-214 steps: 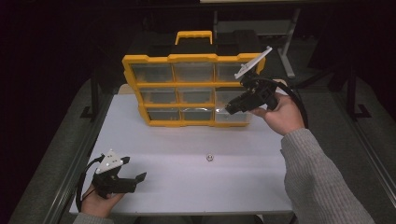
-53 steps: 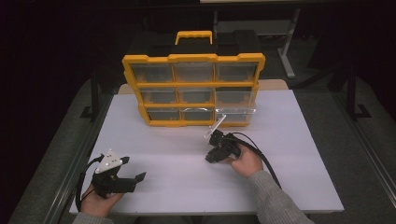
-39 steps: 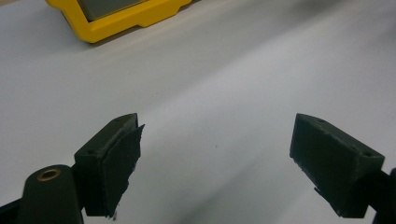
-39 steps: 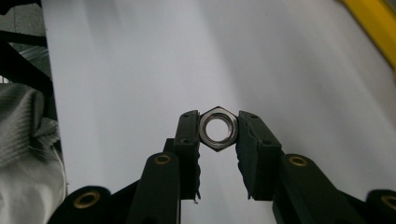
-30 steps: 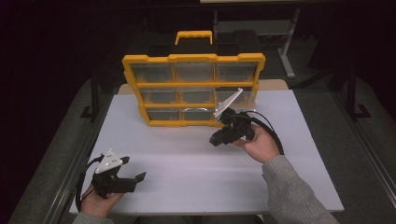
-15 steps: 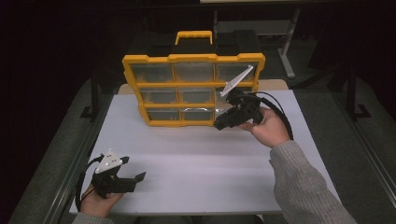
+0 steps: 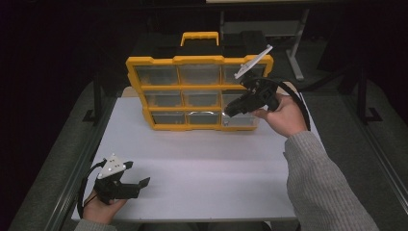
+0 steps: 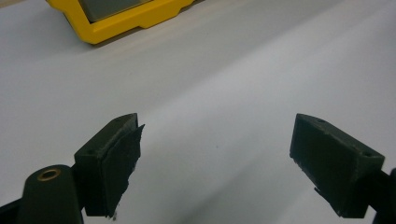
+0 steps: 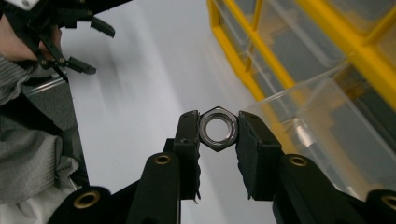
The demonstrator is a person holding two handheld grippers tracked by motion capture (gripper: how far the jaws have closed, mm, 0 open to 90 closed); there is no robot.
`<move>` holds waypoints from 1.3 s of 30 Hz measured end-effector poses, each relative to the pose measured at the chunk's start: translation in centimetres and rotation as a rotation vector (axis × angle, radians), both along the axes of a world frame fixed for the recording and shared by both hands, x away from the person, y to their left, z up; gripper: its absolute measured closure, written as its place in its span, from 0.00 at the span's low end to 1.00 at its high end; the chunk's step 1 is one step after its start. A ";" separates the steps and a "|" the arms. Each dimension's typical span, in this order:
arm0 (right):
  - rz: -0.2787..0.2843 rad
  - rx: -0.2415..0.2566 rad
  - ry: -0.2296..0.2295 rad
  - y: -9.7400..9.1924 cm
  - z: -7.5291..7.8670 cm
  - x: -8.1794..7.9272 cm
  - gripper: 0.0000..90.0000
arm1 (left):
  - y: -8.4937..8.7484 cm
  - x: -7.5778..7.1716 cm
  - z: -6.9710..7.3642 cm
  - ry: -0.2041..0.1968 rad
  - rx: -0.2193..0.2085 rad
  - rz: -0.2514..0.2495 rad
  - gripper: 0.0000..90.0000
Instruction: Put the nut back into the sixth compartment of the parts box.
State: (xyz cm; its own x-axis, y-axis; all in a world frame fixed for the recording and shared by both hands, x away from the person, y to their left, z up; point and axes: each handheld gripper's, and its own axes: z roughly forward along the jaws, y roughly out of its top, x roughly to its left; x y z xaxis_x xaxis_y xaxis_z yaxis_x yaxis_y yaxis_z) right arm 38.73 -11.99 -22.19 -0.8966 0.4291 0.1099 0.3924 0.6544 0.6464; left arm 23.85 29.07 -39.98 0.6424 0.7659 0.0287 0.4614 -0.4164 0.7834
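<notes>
Hex nut in right tongs, up at the organizer's bottom-right drawer

Nut [image 9: 218, 128]: silver steel hex, threaded bore open toward the camera, clamped flat-to-flat between the pads of the right tongs [image 9: 218, 133], off the table; just beside it a clear plastic drawer [image 9: 327, 135], pulled out of the bottom row, right column of the yellow-framed organizer [image 7: 198, 91]; organizer upright at the table's far edge, three by three clear drawers, black-and-yellow handle on top.

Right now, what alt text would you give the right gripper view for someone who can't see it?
A shiny hex nut is clamped between the two black jaws of the right gripper, held above a white table. To its right stands a yellow organizer with a clear drawer pulled out; the left gripper sits far off at top left.
</notes>
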 end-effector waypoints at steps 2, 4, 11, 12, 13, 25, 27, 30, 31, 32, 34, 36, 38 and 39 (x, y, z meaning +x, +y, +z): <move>-0.014 0.000 0.001 -0.3 0.3 0.4 0.77 | 0.0 0.0 0.0 0.001 0.000 0.000 0.17; -0.040 0.006 0.012 -0.5 0.4 0.8 0.77 | 0.0 0.0 0.0 0.002 -0.006 0.004 0.17; -0.099 -0.025 0.017 -1.0 -0.3 2.3 0.77 | 0.1 0.0 0.0 -0.004 -0.003 -0.001 0.17; -0.108 -0.028 0.020 -1.1 -0.4 2.5 0.77 | 0.1 0.0 0.0 -0.005 -0.003 -0.001 0.17; -0.116 -0.026 0.026 -1.1 -0.5 2.6 0.77 | 0.1 0.0 0.0 -0.004 -0.003 -0.001 0.17; -0.162 -0.076 0.048 -1.1 -2.5 4.2 0.77 | 0.1 -0.1 0.0 0.002 -0.010 0.002 0.17; -0.166 -0.081 0.046 -1.2 -2.9 4.3 0.77 | 0.0 -0.1 0.0 0.000 -0.017 0.006 0.17; -0.169 -0.086 0.049 -1.2 -3.5 4.5 0.77 | 0.1 -0.1 0.0 0.001 -0.009 0.002 0.17; -0.168 -0.087 0.050 -1.3 -3.7 4.5 0.77 | 0.0 -0.1 0.0 0.001 -0.015 0.006 0.17; -0.172 -0.090 0.050 -1.2 -3.8 4.5 0.77 | 0.0 -0.1 0.0 0.001 -0.019 0.007 0.17; -0.171 -0.100 0.048 -1.2 -4.2 4.6 0.77 | 0.0 -0.1 0.0 0.000 -0.016 0.006 0.17; -0.175 -0.099 0.051 -1.1 -4.4 4.6 0.76 | 0.0 -0.1 0.0 0.000 -0.015 0.005 0.17; -0.173 -0.110 0.041 -1.1 -4.6 4.7 0.76 | 0.0 -0.1 0.0 0.001 -0.021 0.008 0.17; -0.175 -0.112 0.037 -1.1 -4.7 4.7 0.75 | 0.0 -0.1 0.0 -0.001 -0.019 0.006 0.17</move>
State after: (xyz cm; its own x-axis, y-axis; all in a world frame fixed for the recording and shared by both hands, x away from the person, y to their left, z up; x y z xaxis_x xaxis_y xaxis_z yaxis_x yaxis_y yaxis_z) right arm 43.43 -13.05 -26.84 -0.8038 0.5890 0.0840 0.5282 0.6416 0.5562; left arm 23.77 29.11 -40.00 0.6375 0.7703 0.0145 0.4635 -0.3984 0.7915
